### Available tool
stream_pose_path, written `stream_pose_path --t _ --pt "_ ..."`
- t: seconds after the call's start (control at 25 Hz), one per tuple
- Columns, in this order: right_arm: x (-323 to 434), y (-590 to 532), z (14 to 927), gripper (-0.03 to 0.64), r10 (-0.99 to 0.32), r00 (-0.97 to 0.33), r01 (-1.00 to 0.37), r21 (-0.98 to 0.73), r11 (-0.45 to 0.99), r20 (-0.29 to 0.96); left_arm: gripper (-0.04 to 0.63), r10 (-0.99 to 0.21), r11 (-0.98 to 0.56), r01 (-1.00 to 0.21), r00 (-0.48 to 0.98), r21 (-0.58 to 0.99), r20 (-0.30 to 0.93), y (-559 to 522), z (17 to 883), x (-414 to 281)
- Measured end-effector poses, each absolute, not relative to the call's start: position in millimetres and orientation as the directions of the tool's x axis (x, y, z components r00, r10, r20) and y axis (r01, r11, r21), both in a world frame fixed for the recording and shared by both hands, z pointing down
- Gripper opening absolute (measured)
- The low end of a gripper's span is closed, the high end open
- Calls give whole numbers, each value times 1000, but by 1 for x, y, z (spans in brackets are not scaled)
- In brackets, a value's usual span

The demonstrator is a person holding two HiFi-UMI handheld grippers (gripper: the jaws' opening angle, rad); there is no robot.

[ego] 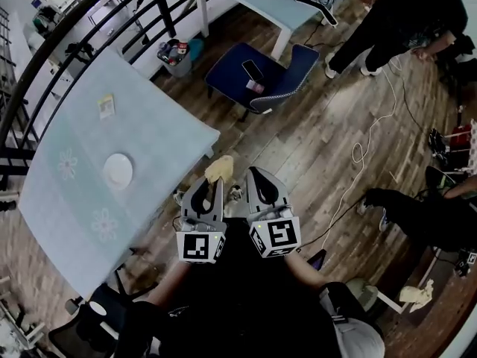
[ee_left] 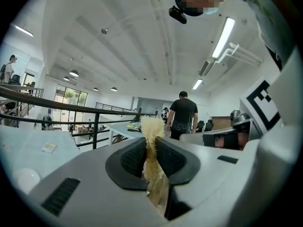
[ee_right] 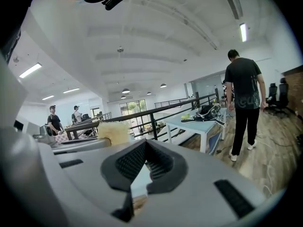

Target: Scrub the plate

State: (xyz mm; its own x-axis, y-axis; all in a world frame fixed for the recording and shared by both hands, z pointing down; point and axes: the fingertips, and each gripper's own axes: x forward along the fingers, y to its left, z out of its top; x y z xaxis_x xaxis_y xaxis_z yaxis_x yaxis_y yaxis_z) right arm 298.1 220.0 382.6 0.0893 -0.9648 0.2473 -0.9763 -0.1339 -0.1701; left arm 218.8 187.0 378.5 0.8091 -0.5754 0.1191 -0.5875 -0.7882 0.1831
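The pale blue table [ego: 149, 125] stands at the left of the head view, and the white plate [ego: 118, 171] lies flat on it, toward the table's near side, with bare cloth all round it. A small yellow card [ego: 106, 106] lies farther back on the table, well apart from the plate.

Both grippers hang off the table's right corner, over the wood floor [ego: 350, 125], side by side. The left gripper [ego: 212, 189] has its jaws clamped on a yellowish fibrous scrubber [ee_left: 152, 131]; the scrubber's tuft sticks out past the jaw tips, just beside the table's corner but not over the plate. The right gripper [ee_right: 145, 148] has its jaws closed tip to tip with nothing between them.

Neither gripper touches the table or the plate.

Beyond the table's far right corner stands a blue chair [ego: 261, 73], and a dark railing [ego: 74, 21] runs along the table's far edge
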Motion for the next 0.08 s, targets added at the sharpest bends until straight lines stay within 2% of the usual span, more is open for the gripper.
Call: stream_pose_path --t 0.08 --pt "305 232 388 8 -963 90 -975 -174 -137 252 64 -582 -783 -594 804 181 121 197 383 224"
